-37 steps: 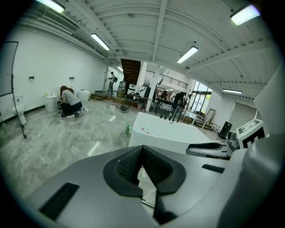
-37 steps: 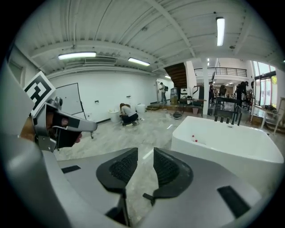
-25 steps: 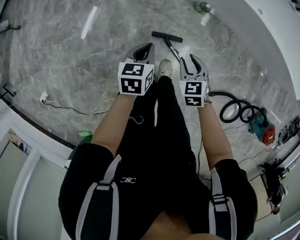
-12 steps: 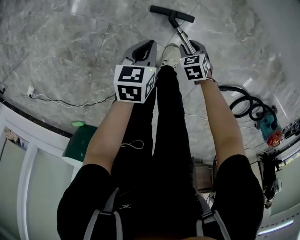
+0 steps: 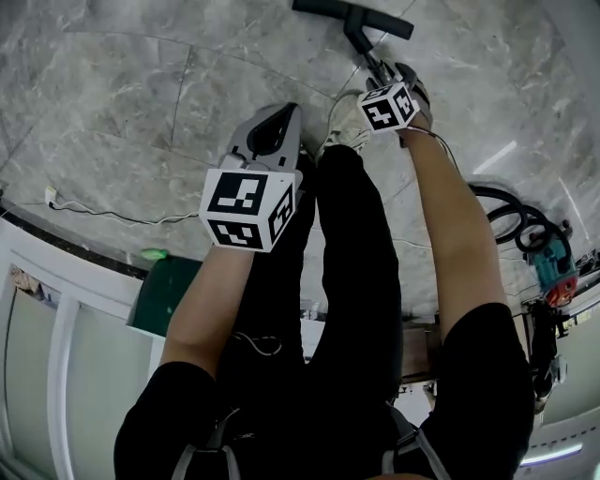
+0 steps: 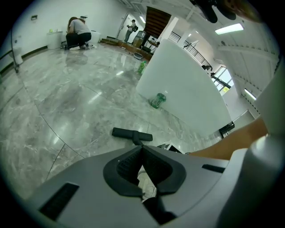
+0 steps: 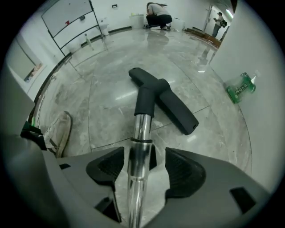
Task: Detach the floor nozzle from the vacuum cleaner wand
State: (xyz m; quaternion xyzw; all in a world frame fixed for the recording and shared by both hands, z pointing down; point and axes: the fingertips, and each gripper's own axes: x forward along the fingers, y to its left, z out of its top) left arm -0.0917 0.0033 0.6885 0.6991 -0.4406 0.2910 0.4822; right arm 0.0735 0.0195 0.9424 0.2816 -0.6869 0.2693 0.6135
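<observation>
The left gripper point(image 6: 141, 153) has its jaws pressed together w/ nothing btw them; it hangs over the floor point(image 5: 141, 112) beside the person's leg, well apart from the vacuum parts. Ahead of it the floor nozzle point(image 5: 352, 17) lies flat on the marble, and its black neck sits over the end of the shiny wand point(image 7: 140, 133), i.e. the two are joined and nothing is detached yet. The right gripper point(image 7: 147, 171) is low over the wand and its jaws are opening: the tube runs btw the pads, nearer the left one, but they do not seem to squeeze it. At far right the hose point(image 5: 506, 220) lies coiled. I judge the task is at its very start: a firm grip on the wand, a hold on the nozzle, then the pull apart are all left to do
</observation>
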